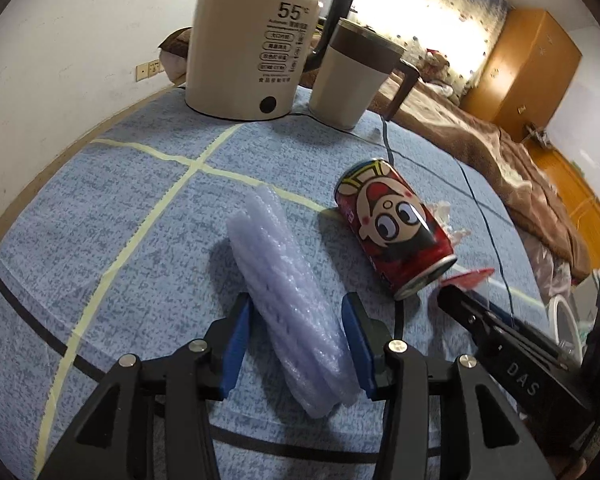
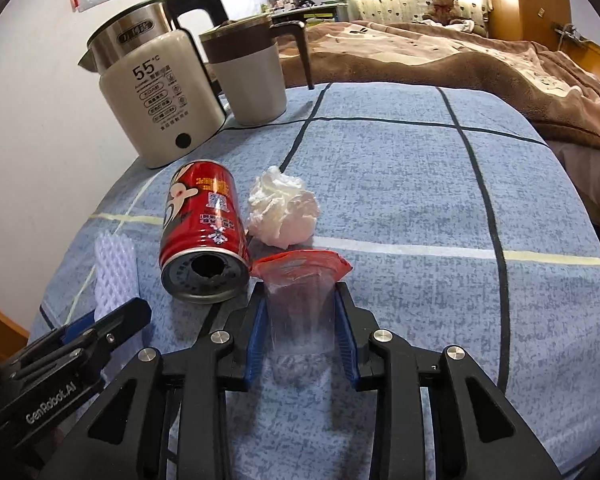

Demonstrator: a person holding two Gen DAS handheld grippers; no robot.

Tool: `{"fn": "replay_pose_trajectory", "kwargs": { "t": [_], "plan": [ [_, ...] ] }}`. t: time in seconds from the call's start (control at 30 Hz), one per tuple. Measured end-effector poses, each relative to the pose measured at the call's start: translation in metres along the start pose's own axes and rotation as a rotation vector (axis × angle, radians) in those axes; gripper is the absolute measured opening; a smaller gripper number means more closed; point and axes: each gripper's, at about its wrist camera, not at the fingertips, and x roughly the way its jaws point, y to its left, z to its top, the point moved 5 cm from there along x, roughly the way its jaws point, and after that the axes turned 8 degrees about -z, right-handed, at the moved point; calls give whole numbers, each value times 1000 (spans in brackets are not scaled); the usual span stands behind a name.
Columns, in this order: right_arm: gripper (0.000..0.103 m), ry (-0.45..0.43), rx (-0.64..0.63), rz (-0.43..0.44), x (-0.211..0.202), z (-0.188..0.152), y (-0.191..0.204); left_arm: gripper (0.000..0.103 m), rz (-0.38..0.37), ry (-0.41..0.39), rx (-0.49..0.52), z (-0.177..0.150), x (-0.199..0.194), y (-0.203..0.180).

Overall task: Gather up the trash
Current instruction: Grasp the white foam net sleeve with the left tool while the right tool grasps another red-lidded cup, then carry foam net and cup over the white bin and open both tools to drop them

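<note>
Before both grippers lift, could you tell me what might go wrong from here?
1. The foam net sits loosely between the left gripper pads; it may slip out.
2. The clear wrapper in the right gripper is thin and could slide free.
3. The red can lies beside both and might roll if nudged.

A home bedroom: bed [image 2: 440,52], wardrobe [image 1: 524,64], kettle [image 2: 156,100].

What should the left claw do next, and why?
Probably close on the foam net sleeve: it lies on the cloth between the left claw pads, with a gap showing at one pad, so it doesn't look gripped yet.
</note>
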Motion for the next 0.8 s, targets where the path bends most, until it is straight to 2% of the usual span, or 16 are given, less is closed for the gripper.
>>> {"fn": "replay_pose_trajectory", "kwargs": {
  "t": [0.07,0.17,0.4,0.53,0.8],
  "plan": [
    [33,-2,5,0,-2,-1,-3,35,7,-8,-2,0,-1,1],
    [33,-21,-3,-9,-8,-3,-5,28,1,-14,9,-2,-3,-1],
    [33,-47,1,-2,-23,-7,-11,26,-2,-37,80,-5,-14,-20],
    [33,-65,10,6,-35,-8,-16,26,-21,-43,87,-8,-21,-29],
    [33,-104,15,-30,-63,-14,-38,26,-48,-64,138,-13,-35,-58]
  ]
}}
